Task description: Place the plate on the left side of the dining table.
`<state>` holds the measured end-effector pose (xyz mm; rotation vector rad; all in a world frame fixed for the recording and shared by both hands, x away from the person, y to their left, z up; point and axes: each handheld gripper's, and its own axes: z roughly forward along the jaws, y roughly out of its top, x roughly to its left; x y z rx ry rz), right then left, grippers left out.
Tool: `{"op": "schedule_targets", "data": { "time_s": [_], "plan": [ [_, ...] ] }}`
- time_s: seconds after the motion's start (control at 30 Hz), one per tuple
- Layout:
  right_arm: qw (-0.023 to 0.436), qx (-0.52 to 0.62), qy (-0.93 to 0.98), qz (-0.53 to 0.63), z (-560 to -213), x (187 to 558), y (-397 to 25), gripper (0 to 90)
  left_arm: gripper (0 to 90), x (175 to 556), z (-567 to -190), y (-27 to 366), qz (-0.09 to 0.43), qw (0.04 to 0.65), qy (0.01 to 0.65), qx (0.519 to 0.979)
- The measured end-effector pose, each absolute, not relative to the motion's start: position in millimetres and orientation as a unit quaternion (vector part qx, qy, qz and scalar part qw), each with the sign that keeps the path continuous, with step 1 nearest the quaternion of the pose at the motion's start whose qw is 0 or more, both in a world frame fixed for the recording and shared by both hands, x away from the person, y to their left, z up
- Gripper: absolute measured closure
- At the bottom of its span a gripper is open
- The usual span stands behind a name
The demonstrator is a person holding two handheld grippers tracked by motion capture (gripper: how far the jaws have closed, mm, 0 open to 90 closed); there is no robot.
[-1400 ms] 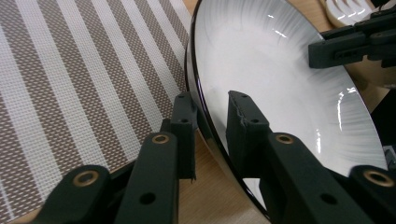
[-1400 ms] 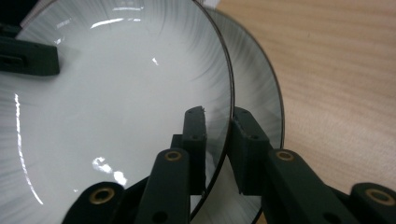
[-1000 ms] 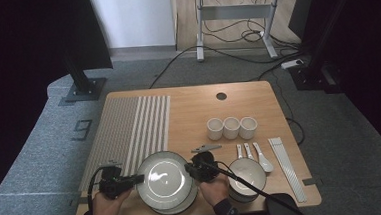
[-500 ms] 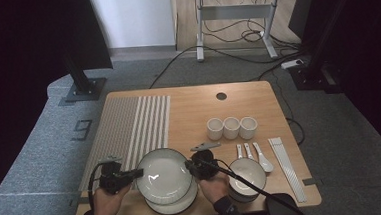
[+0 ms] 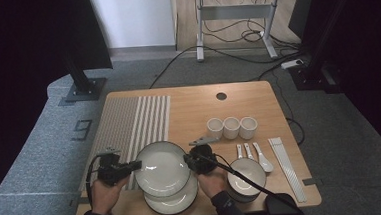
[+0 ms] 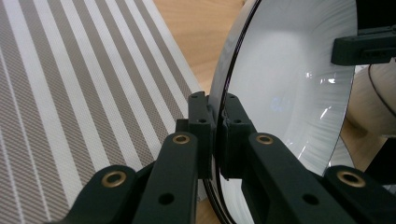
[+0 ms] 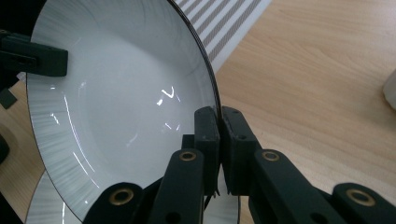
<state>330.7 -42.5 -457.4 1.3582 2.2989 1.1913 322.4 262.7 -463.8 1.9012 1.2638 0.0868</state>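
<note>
High view: near the front edge of the wooden table [image 5: 193,105], toward 6 o'clock, a top plate [image 5: 162,168], white with a dark rim, held above a lower plate [image 5: 177,202] and overlapping it. Left gripper [image 5: 136,165] clamped on the top plate's rim at 9 o'clock, right gripper [image 5: 186,160] clamped on the rim at 3 o'clock. Left of the plates, toward 10 o'clock, a striped placemat [image 5: 129,123], its near corner under the plate's edge. Right of the right hand [image 5: 212,180], a white bowl [image 5: 248,178] with a black cable across it. Beyond the bowl, three spoons [image 5: 254,154] side by side; at 1 o'clock from the plate, three cups [image 5: 231,128] in a row; farther right, toward 3 o'clock, a pale strip that looks like paired chopsticks [image 5: 285,168].

Left gripper view: jaws narrowed onto the dark rim of the top plate [image 6: 285,88], one pad on each face. Plate on edge here, its white inside to the right. Striped placemat [image 6: 74,93] to the left, bare wood at 12 o'clock. Other gripper's jaw at 2 o'clock on the far rim.

Right gripper view: jaws pinched tight on the rim of the top plate [image 7: 121,98], white hollow to the left. Lower plate [image 7: 44,200] peeking out at 7 o'clock. Placemat corner at 12 o'clock, bare wood to the right.
</note>
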Motion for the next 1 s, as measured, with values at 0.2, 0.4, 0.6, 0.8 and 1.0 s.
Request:
{"op": "schedule_targets", "data": {
  "time_s": [0.2,0.4,0.6,0.8,1.0],
  "plan": [
    [0.111,0.454,0.784,0.409,-448.5,336.9,-35.0,85.5,85.5,330.0,-453.1,272.5,0.036,0.417,0.504,0.755],
    [0.11,0.445,0.788,0.41,-444.3,345.8,-22.4,84.8,85.5,337.3,-442.3,284.7,0.042,0.407,0.508,0.758],
    [0.114,0.433,0.793,0.413,-438.8,356.2,-8.4,84.3,85.5,345.8,-433.4,297.5,0.047,0.405,0.514,0.755],
    [0.117,0.421,0.797,0.416,-433.5,368.3,2.4,83.9,85.4,355.9,-425.9,308.9,0.051,0.405,0.518,0.751],
    [0.12,0.41,0.802,0.418,-429.3,383.3,13.6,83.5,85.4,367.1,-421.5,318.8,0.053,0.405,0.524,0.748]
  ]
}}
